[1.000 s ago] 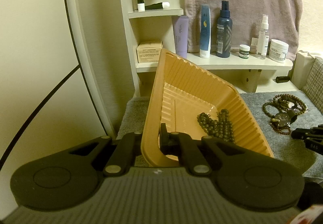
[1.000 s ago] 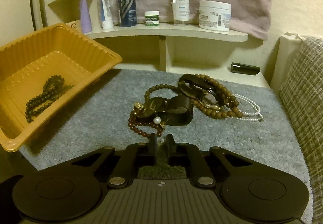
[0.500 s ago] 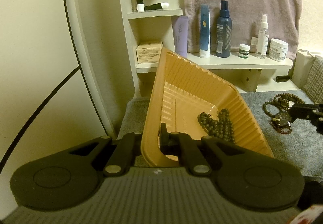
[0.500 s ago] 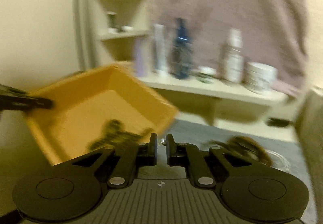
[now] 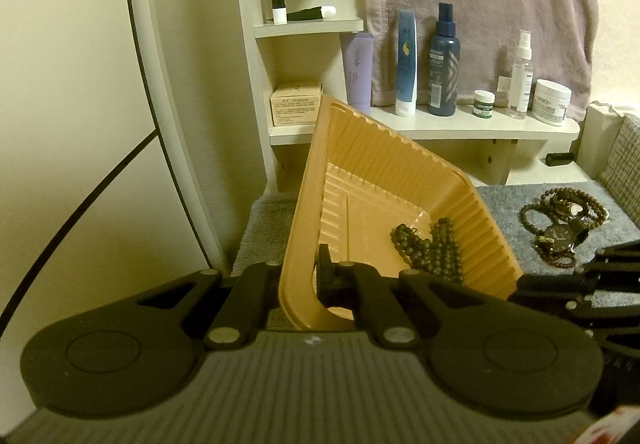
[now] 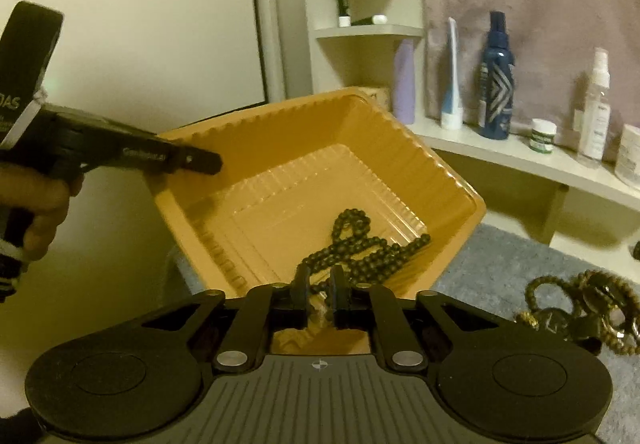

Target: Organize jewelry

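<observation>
Left gripper [image 5: 298,280]: clamped on the near rim of the orange tray [image 5: 384,179], one finger outside the wall, the other inside; tray tilted up off the grey mat [image 5: 516,203].
Right gripper [image 6: 319,294]: over the tray's near edge, jaws opening to a narrow gap; something small and pale, too blurred to name, just below the gap; pads pressing on nothing.
Dark bead string [image 6: 356,248]: on the tray floor, just ahead of the right fingertips, apart from them; ahead and right of the left inner finger.
Remaining jewelry pile [image 6: 580,308]: brown beads and a watch on the mat, well to the right of the right fingers, outside the tray.
Hand [image 6: 38,211]: wrapped around the left gripper's handle.
</observation>
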Demonstrator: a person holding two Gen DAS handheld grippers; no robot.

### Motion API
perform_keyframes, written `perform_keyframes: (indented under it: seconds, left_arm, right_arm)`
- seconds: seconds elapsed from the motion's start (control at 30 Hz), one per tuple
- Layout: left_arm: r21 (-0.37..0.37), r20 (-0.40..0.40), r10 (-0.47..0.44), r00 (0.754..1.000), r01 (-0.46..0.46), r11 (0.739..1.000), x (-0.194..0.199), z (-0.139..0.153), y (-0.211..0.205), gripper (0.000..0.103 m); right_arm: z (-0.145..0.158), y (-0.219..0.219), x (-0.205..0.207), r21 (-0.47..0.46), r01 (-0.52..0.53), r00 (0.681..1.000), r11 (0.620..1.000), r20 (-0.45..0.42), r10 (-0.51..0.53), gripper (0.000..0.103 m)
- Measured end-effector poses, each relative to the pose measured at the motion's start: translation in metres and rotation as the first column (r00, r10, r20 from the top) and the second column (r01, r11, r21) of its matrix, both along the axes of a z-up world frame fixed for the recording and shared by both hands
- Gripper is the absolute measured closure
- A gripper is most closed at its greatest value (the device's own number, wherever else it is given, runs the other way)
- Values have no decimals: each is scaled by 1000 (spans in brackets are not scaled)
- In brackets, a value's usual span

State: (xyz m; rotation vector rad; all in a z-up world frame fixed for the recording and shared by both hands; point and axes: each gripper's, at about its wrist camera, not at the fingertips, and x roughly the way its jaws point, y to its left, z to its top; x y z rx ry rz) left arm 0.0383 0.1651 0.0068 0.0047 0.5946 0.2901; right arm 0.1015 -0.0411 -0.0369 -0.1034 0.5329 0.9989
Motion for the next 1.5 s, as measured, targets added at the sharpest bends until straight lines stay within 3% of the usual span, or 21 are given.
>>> perform_keyframes:
  seconds: [0.03,0.07,0.27,0.53,0.87,1.2,1.5]
  left_arm:
    - [0,-1,0,1000,0,1000,0,0,0,99]
    - [0,-1,0,1000,0,1000,0,0,0,99]
    - [-1,0,0,1000,0,1000,0,0,0,99]
    - [3,0,-1,1000,1,1000,-1,0,-1,99]
    - [4,-6,-3,1000,4,1000,0,2,-1,99]
    - [5,-6,-3,1000,3,1000,1,1,0,99]
    - [7,-6,-5,1000,5,1000,1,1,0,99]
  right_arm:
    - [0,-4,-1,8,13,1000,1000,1,-13,70]
    - [1,-9,0,16,31,1000,999,-3,-31,67]
    - [0,-43,8,10,199,980,980,17,-199,67]
    - [-29,-90,35,-86,427,903,900,-21,-430,67]
    - [-46,-86,61,-142,435,898,889,-7,-440,67]
    - [-60,-81,81,-208,395,916,895,16,-400,86]
    - [-52,-87,69,-184,414,910,892,46,-413,91]
